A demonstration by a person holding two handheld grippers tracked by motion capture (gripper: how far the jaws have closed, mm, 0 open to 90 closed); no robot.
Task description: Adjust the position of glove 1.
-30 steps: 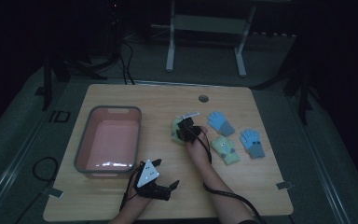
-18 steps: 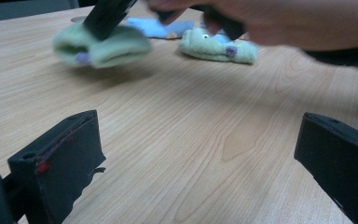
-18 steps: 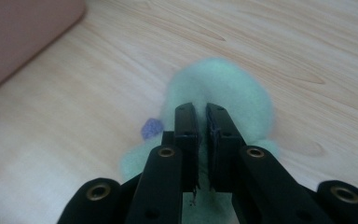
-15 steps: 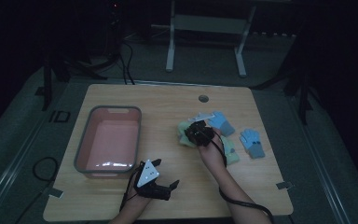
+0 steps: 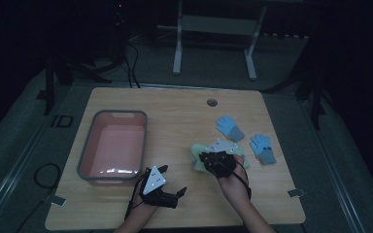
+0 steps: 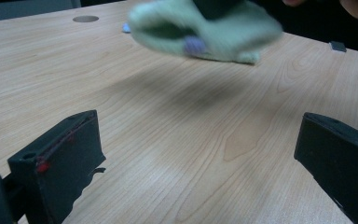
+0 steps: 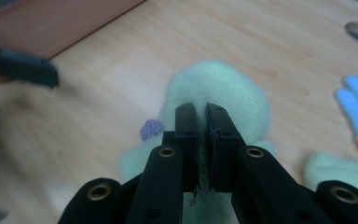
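Green glove [image 7: 216, 93] hangs pinched in the right gripper [image 5: 217, 158], lifted off the bench [image 5: 175, 121] and carried toward the pink bin [image 5: 114, 145], so it looks bound there. Left gripper [image 5: 167, 193], jaws wide and empty, waits beside the bin. Two blue gloves [image 5: 229, 127] lie farther from the bin; nothing blocks the path.

The high view is being rendered very dim, with the room beyond the counter [image 5: 175, 121] sinking into near black. A faint glare is being thrown off the bin [image 5: 114, 148] floor. In the left gripper view, the green glove [image 6: 205, 28] is being smeared by motion blur, and a soft shadow is being cast beneath it. In the right gripper view the background (especially the edges) is being left out of focus.
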